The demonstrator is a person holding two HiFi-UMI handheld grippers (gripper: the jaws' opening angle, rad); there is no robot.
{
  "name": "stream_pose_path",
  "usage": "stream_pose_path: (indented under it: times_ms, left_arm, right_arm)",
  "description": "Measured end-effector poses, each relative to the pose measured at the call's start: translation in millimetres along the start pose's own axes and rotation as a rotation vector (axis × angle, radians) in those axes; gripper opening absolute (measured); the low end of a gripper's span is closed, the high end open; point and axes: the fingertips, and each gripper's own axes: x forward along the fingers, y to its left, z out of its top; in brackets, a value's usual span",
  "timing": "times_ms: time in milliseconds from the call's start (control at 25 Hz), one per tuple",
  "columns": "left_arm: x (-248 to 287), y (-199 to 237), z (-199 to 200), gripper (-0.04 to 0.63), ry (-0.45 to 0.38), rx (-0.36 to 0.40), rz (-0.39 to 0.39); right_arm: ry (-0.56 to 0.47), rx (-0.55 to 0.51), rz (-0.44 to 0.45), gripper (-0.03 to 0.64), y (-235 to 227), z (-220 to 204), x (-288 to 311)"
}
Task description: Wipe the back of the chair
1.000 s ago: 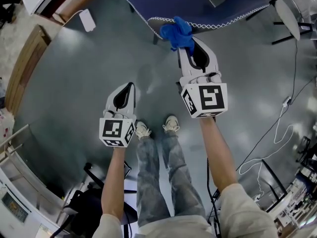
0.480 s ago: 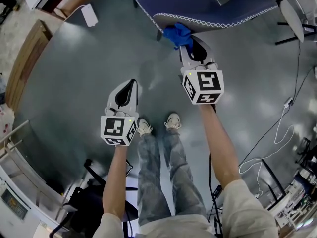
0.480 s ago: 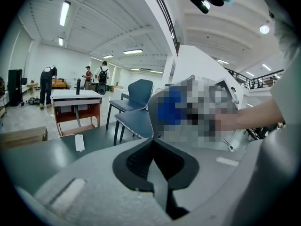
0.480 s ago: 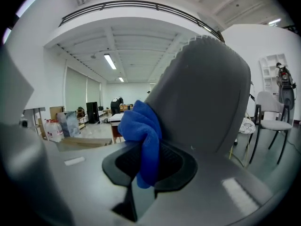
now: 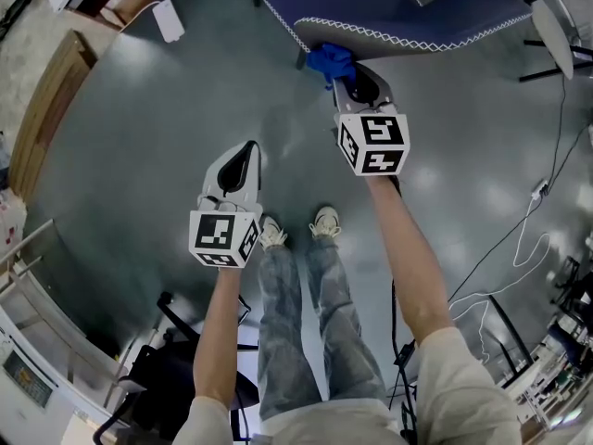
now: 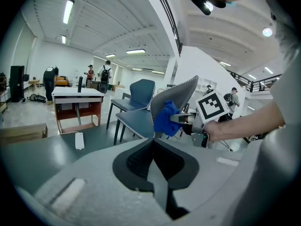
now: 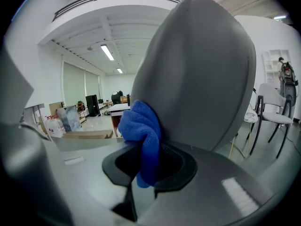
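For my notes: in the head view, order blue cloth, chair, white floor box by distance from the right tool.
1. blue cloth, clamped in the right tool.
2. chair, just ahead, touching the cloth.
3. white floor box, far left on the floor.

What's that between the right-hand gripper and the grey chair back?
A blue microfibre cloth, clamped in the right gripper and held against the grey chair back; the right gripper view shows it plainly.
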Motion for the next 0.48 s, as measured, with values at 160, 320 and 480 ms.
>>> stream_pose_path:
  times_ms: [160, 320, 480]
  left_arm:
    - [4.2, -0.6, 1.6, 0.002, -0.002, -0.007, -0.004]
    - [2.3, 1.1, 0.6, 0.002, -0.001, -0.013, -0.004]
    - [1.2, 2.9, 0.5, 0.002, 0.001, -0.008, -0.002]
  right_arm:
    - [0.062, 0.000, 0.005, 0.066, 1.5, -20.9, 16.6]
    - [0.172, 0.014, 0.008, 0.066, 0.6, -57.0, 34.0]
    - [0.257, 0.024, -0.002, 0.066, -4.2, -84.7, 43.5]
